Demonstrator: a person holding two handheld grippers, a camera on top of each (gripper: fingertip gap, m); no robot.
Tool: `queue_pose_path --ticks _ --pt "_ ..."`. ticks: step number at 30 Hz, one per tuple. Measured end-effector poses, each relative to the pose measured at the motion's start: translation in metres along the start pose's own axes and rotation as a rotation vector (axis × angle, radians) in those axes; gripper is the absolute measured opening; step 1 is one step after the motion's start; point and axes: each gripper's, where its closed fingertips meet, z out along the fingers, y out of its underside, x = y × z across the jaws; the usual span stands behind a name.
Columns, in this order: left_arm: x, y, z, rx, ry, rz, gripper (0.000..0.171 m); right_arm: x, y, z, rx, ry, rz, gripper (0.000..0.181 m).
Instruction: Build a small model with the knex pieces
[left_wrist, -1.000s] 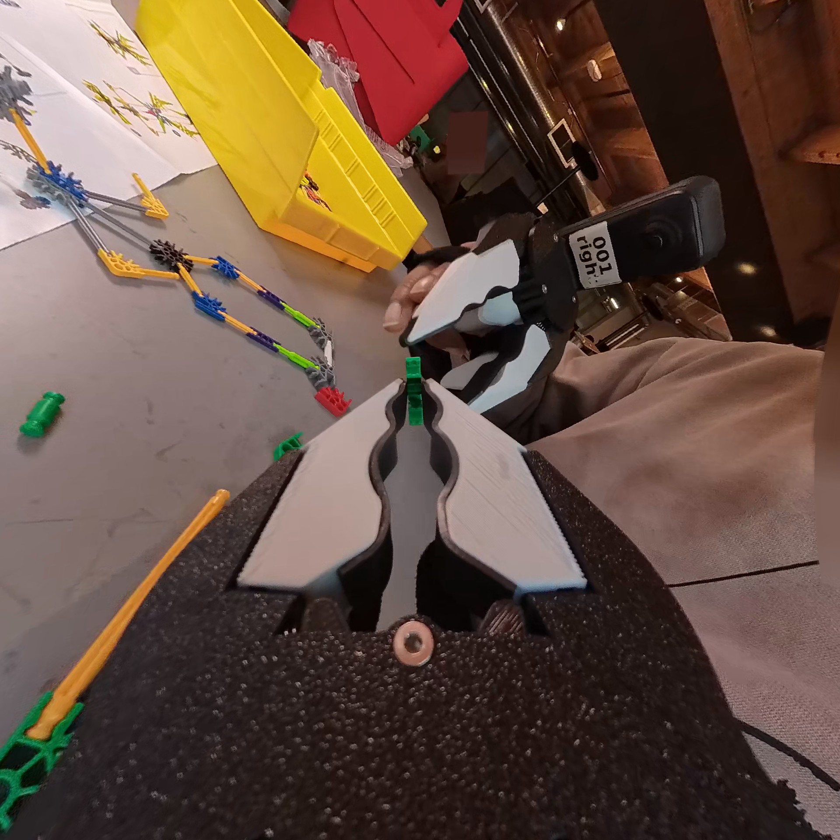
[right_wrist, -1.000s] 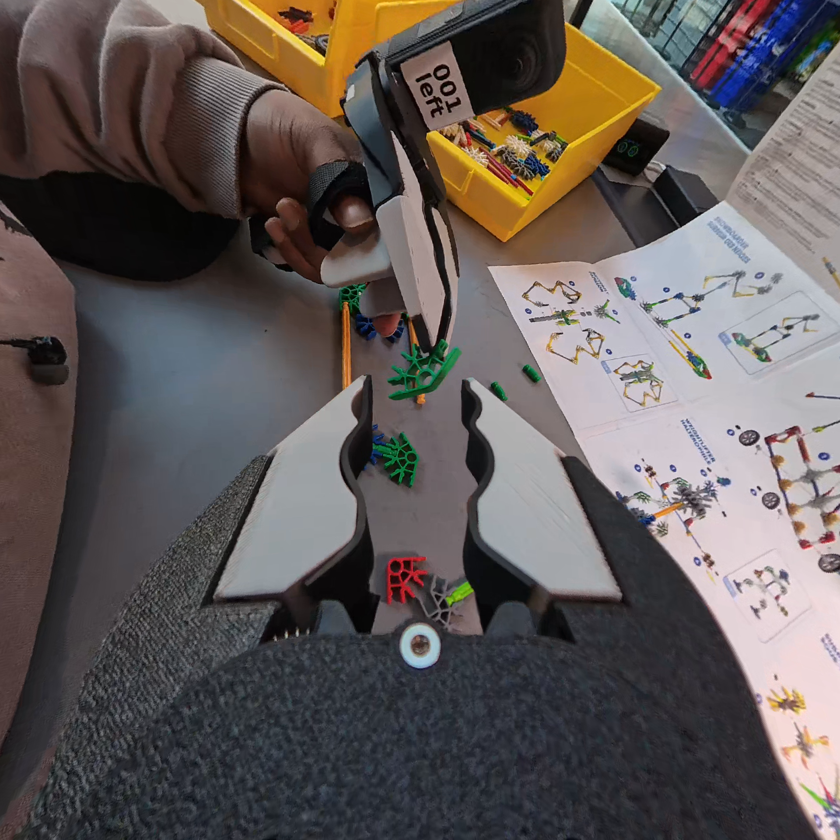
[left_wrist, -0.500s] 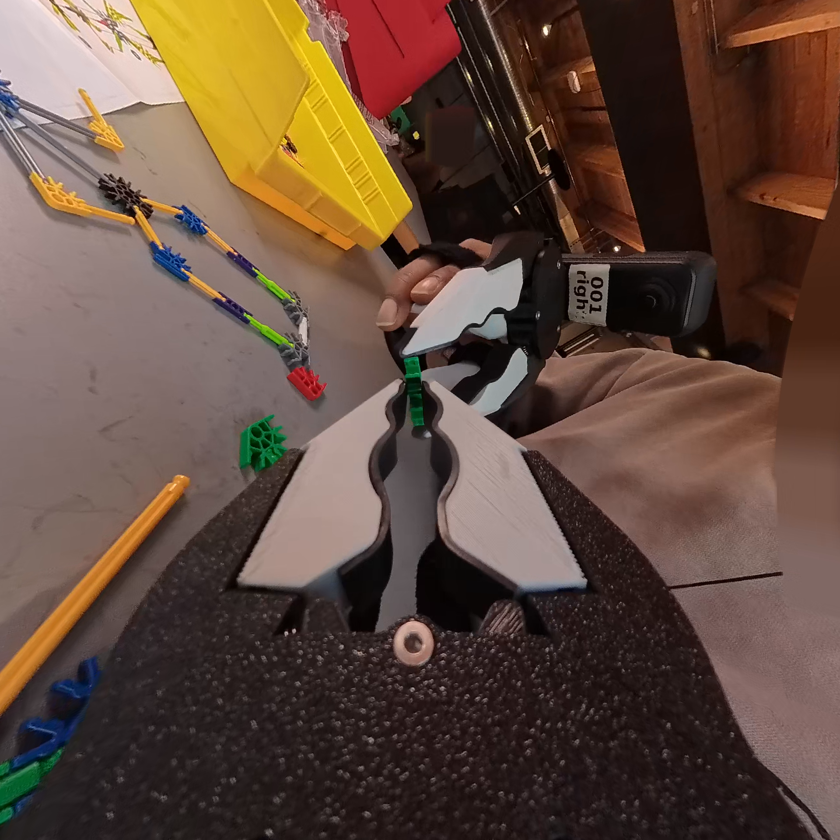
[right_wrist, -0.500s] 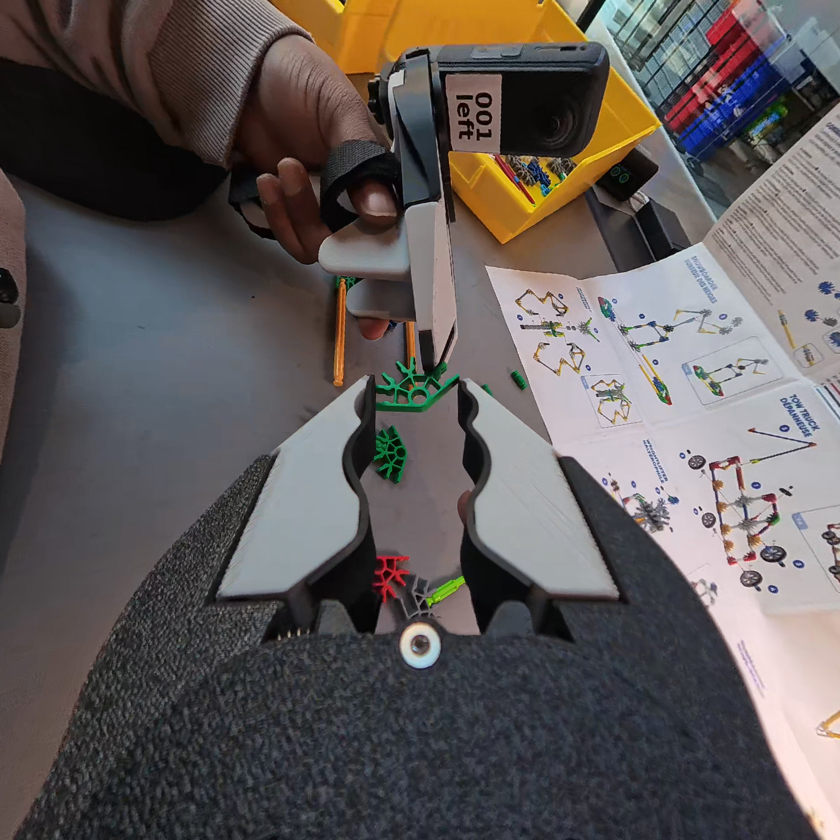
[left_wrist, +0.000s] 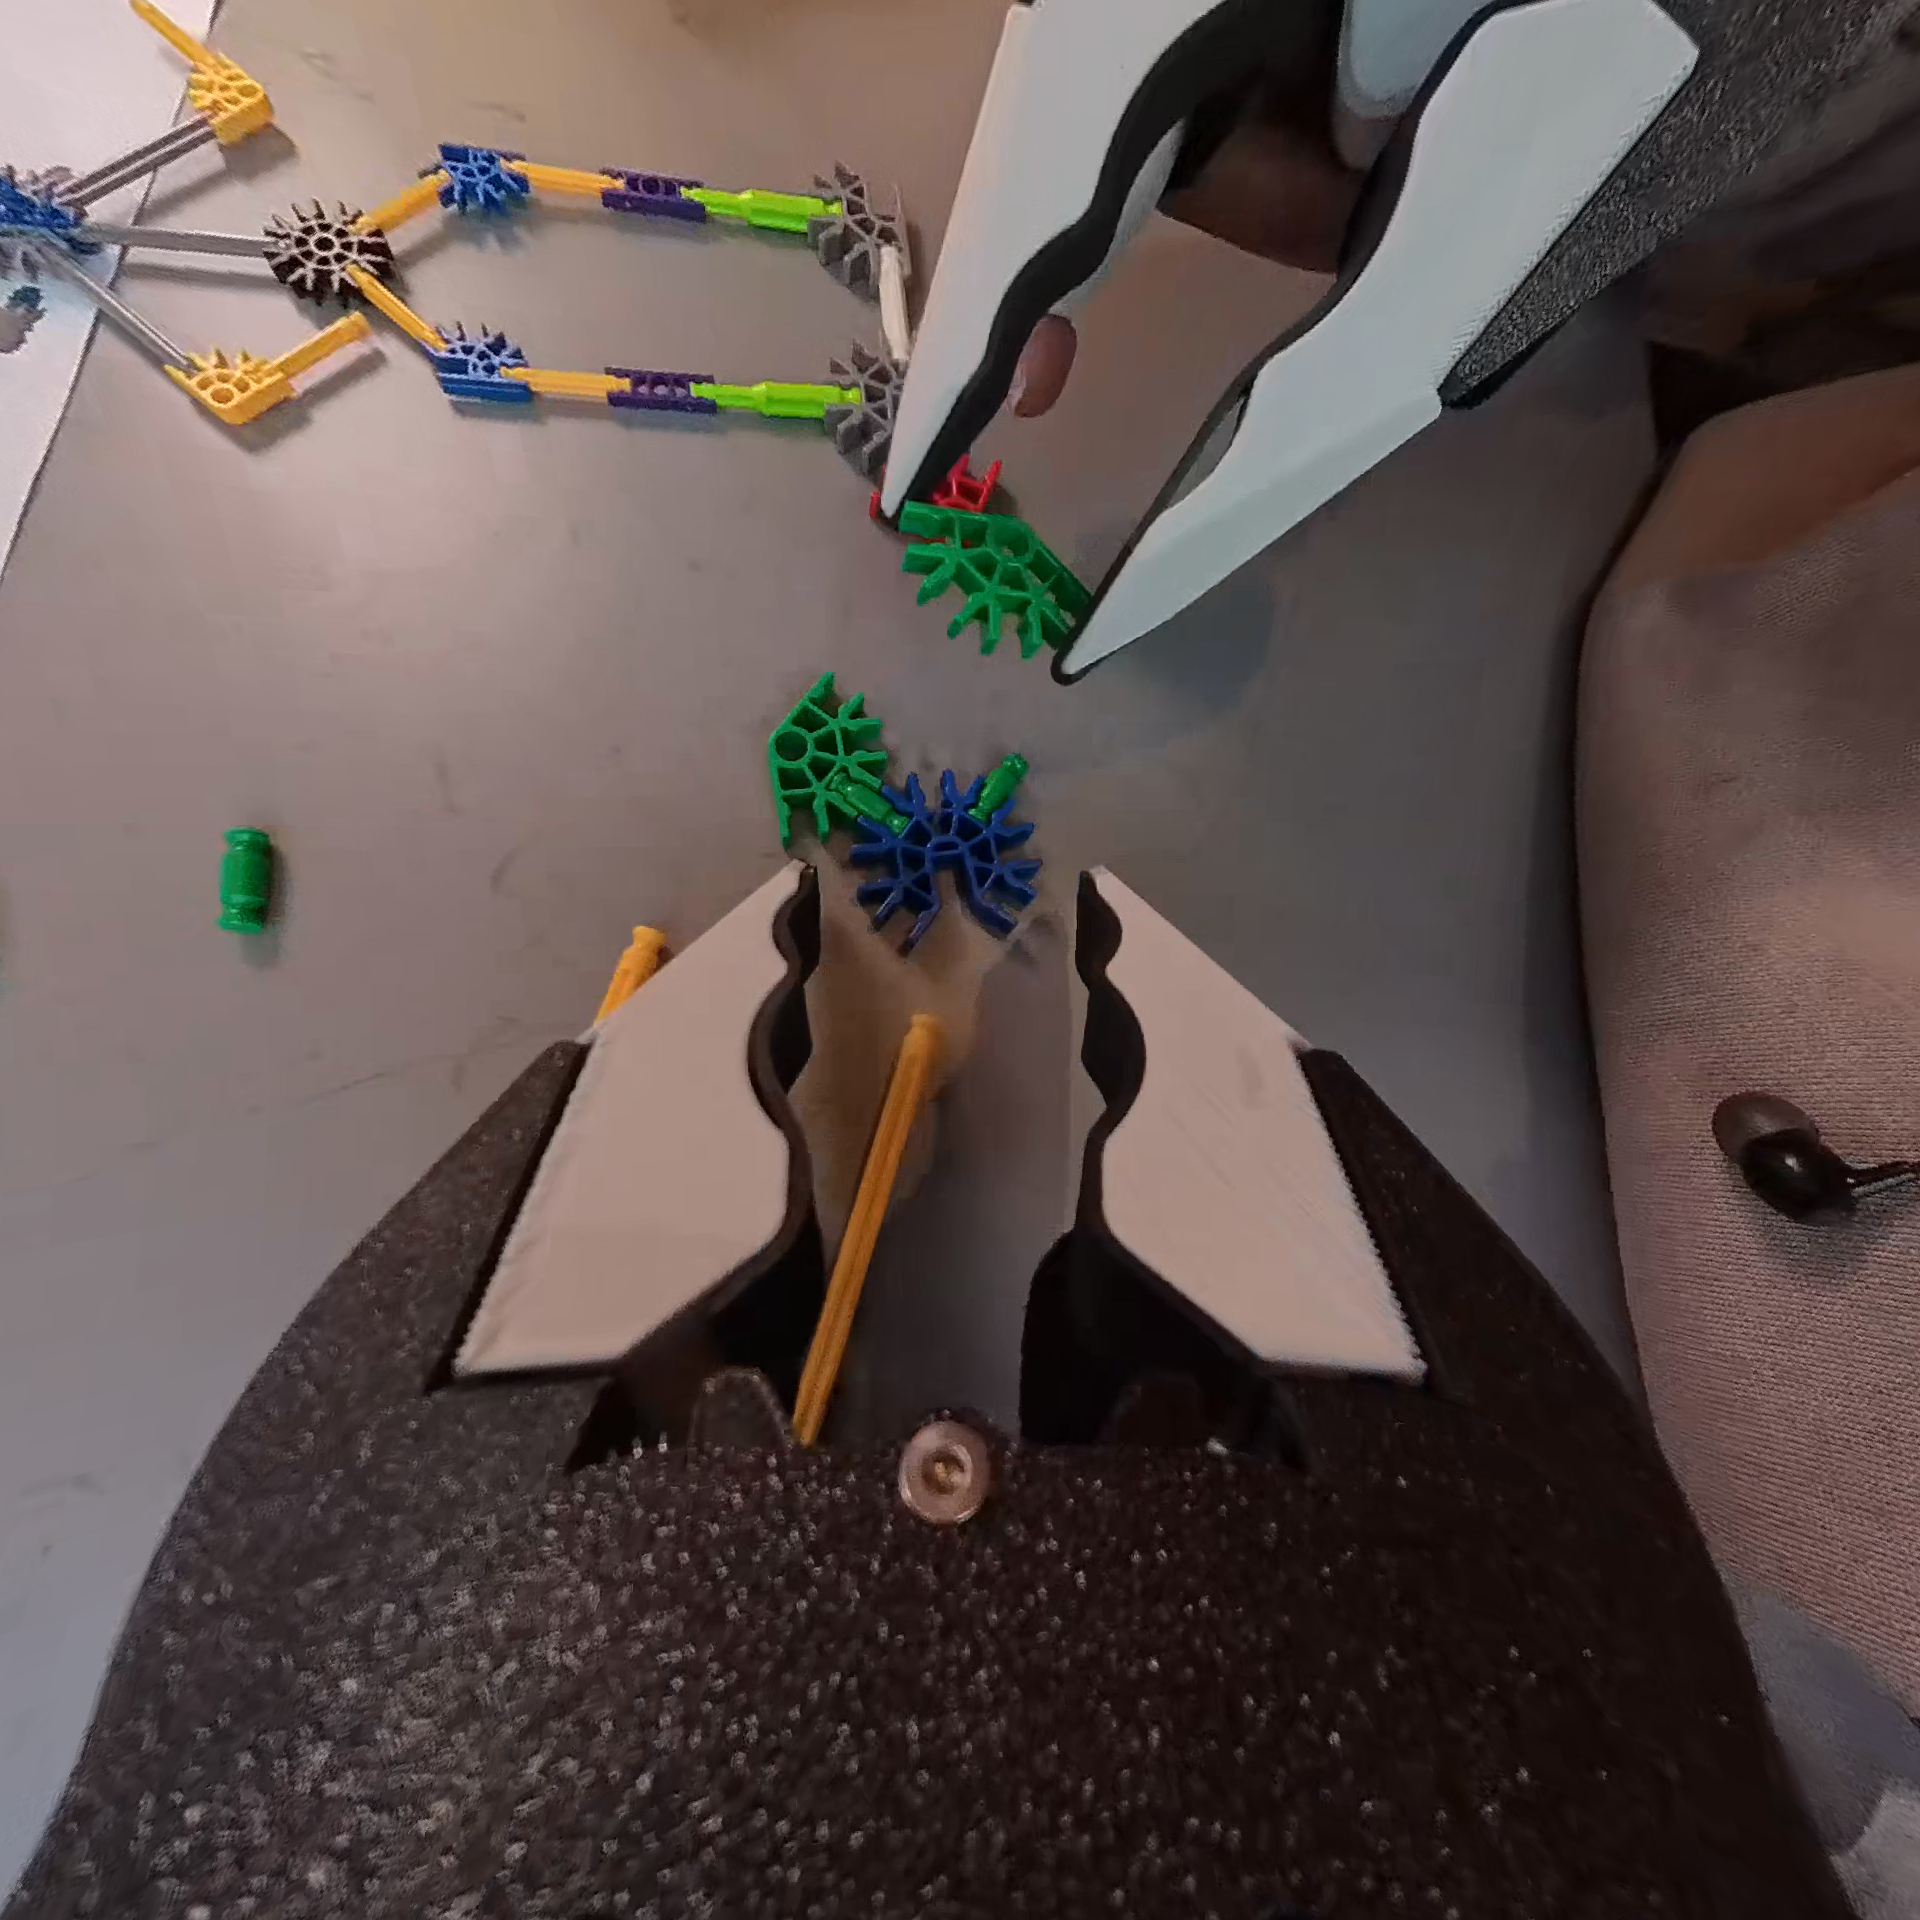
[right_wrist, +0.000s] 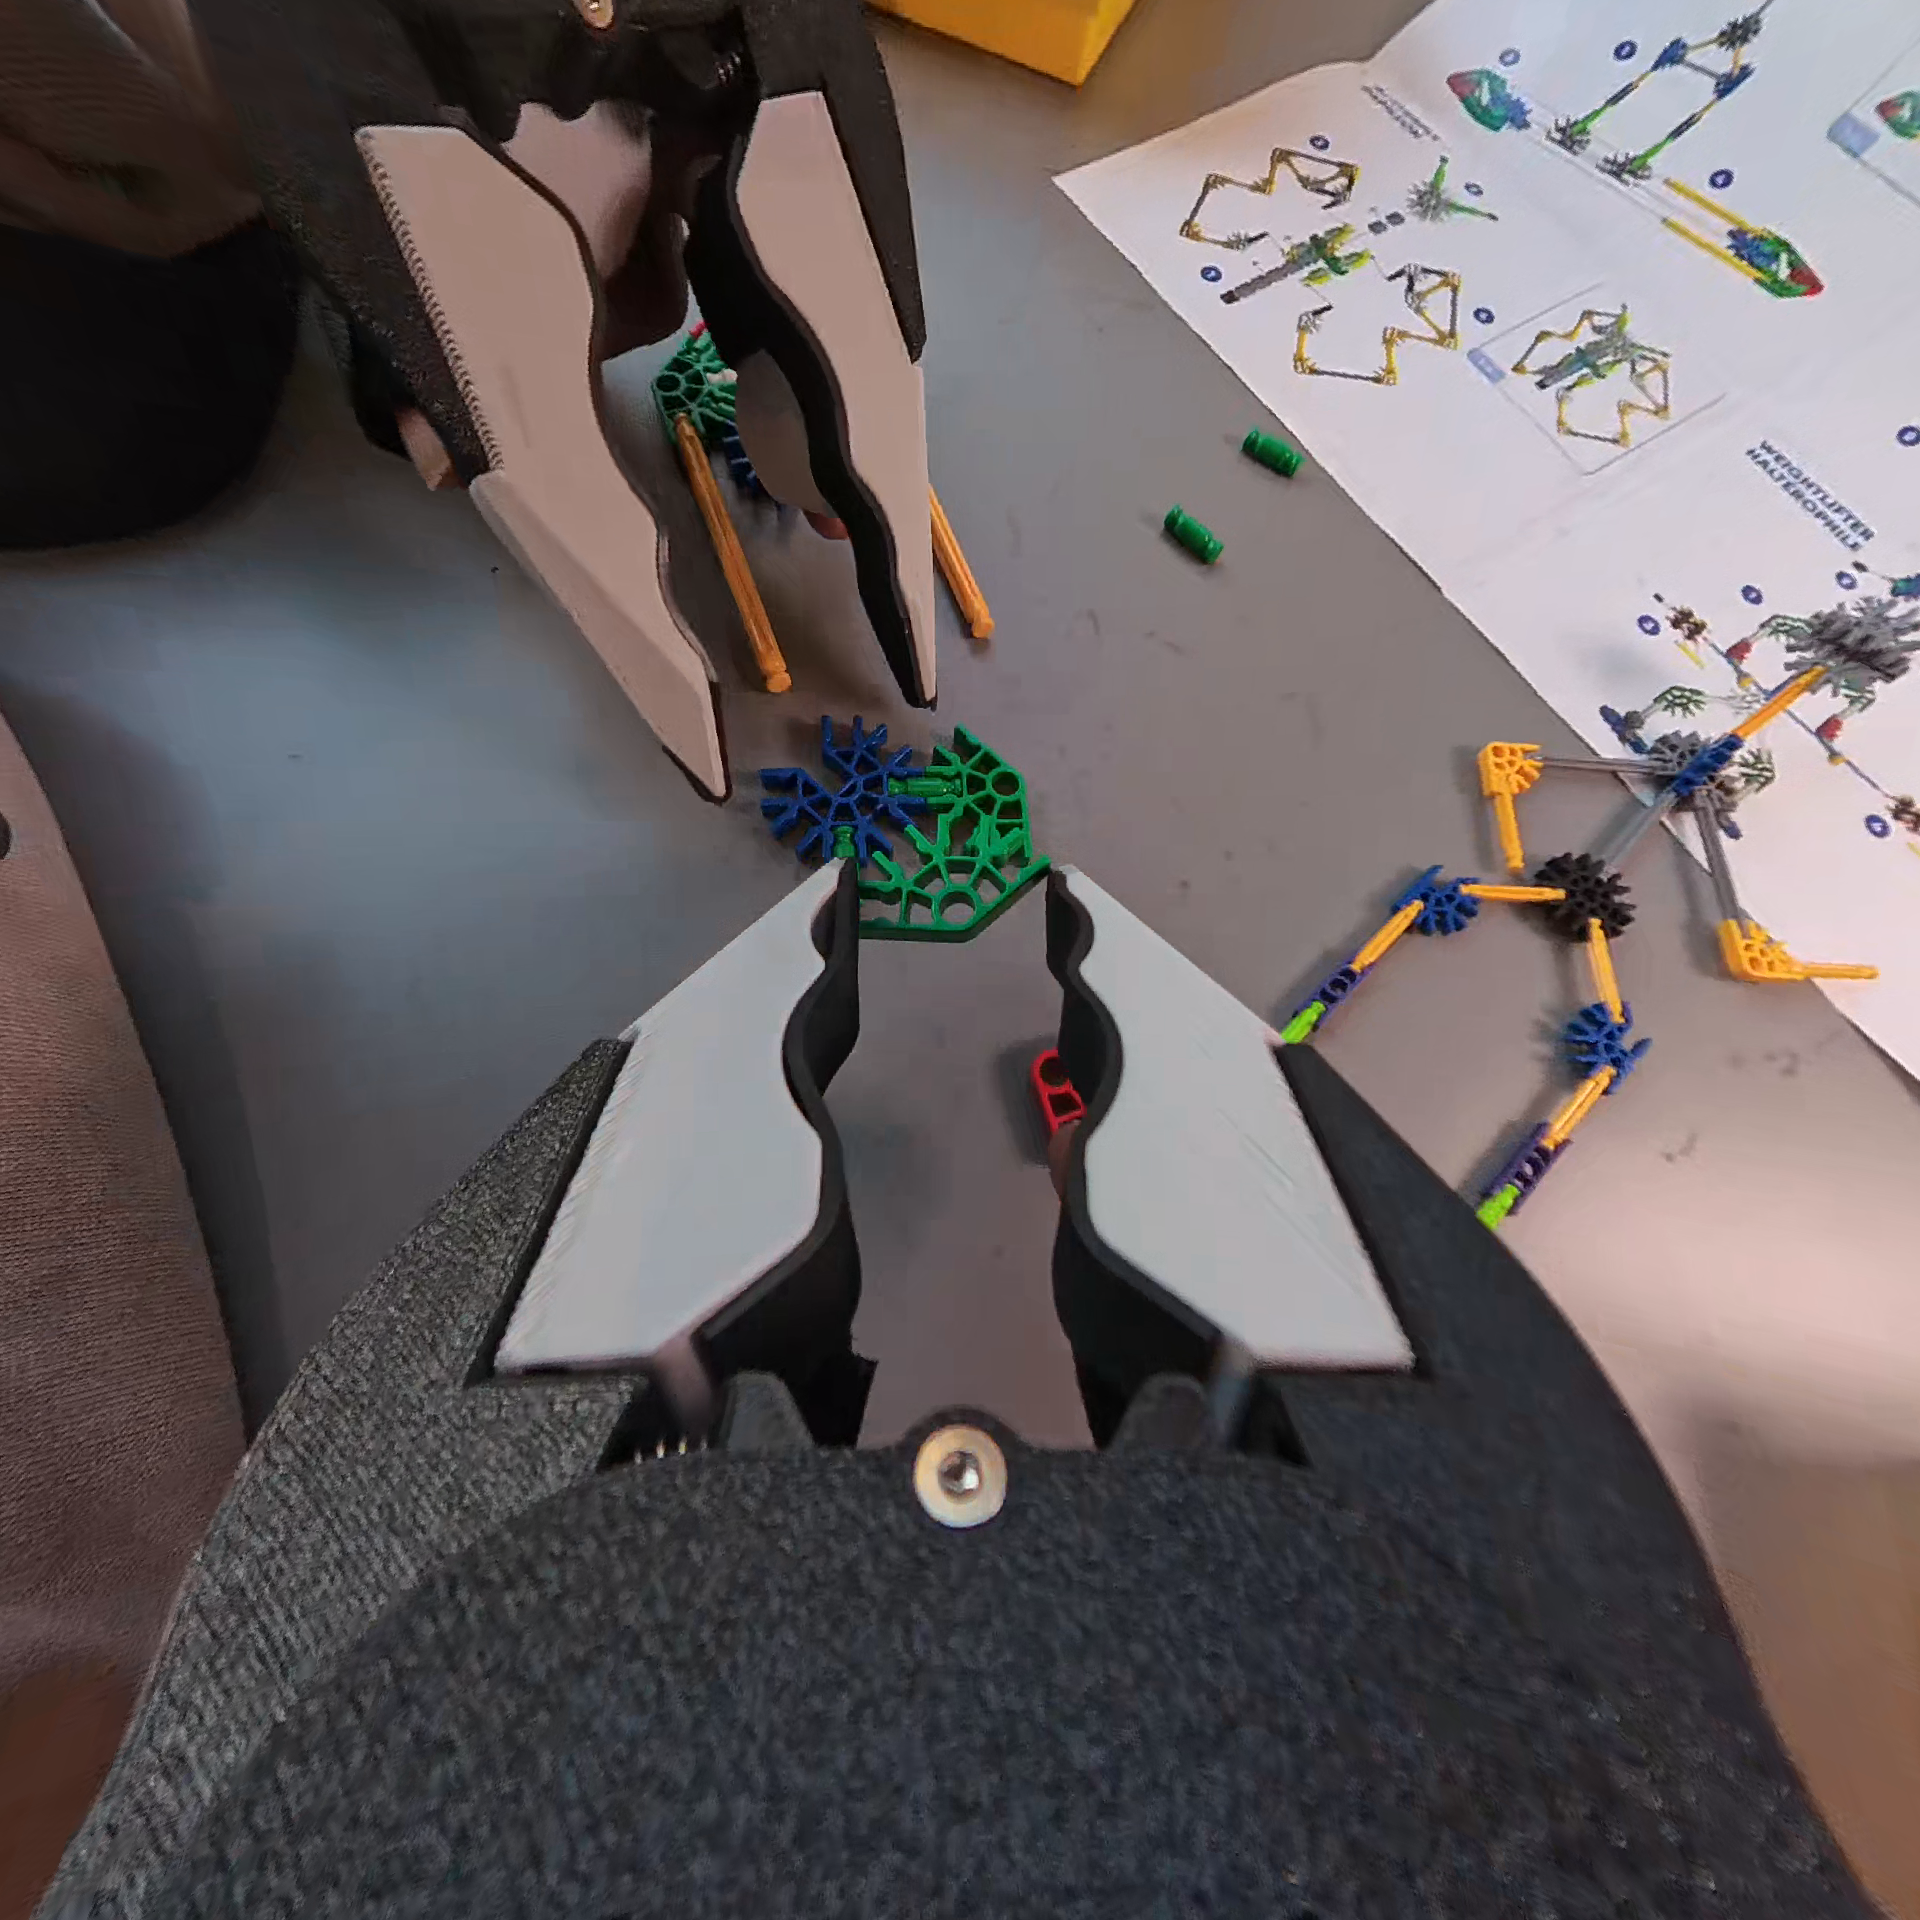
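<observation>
**Desk:** Start on the left. What do you have?

**Me:** Well left of my left fingers, a short green rod (left_wrist: 246, 878) lies loose on the grey table (left_wrist: 416, 644). Beyond it is a jointed chain (left_wrist: 644, 197) of yellow rods and blue, black and grey connectors, already clipped together.

**Desk:** And the left gripper?

**Me:** The left gripper (left_wrist: 943, 873) is spread wide and has hold of nothing. A yellow rod (left_wrist: 868, 1216) lies on the table between its fingers, touching neither. Just past the tips is a blue snowflake connector (left_wrist: 940, 852), joined by a stub rod to a green fan connector (left_wrist: 821, 753). A second stub sticks out of the blue one with its end free.

**Desk:** The right?

**Me:** The right gripper (right_wrist: 948, 873) is also wide open and empty. Its tips straddle a second green connector (right_wrist: 951, 894), flat on the table and apart from the blue-green pair. A red connector (right_wrist: 1055, 1086) sits against the inside of its right finger. I can't tell whether they touch.
</observation>
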Motion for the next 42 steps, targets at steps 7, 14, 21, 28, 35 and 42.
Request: queue_pose_path --ticks 7,14,21,28,35,42 --pt "-0.002 0.007 0.008 -0.09 -0.116 0.082 0.041 0.008 0.001 0.004 0.005 0.035 0.034 0.034" --pt "-0.005 0.007 0.008 -0.117 -0.179 0.05 0.036 0.014 0.0 0.008 0.001 0.054 0.078 0.035" --pt "-0.014 0.006 0.006 -0.11 -0.254 -0.006 0.036 0.019 -0.001 0.009 -0.003 0.071 0.12 0.034" --pt "-0.023 0.007 0.002 -0.091 -0.271 -0.072 0.036 0.015 0.001 0.013 -0.011 0.056 0.14 0.034" --pt "-0.017 0.008 -0.001 -0.087 -0.208 -0.072 0.037 0.008 0.003 0.019 -0.035 0.034 0.144 0.034" --pt "-0.021 0.008 -0.009 -0.07 -0.2 -0.066 0.037 0.005 0.003 0.023 -0.071 0.049 0.123 0.035"
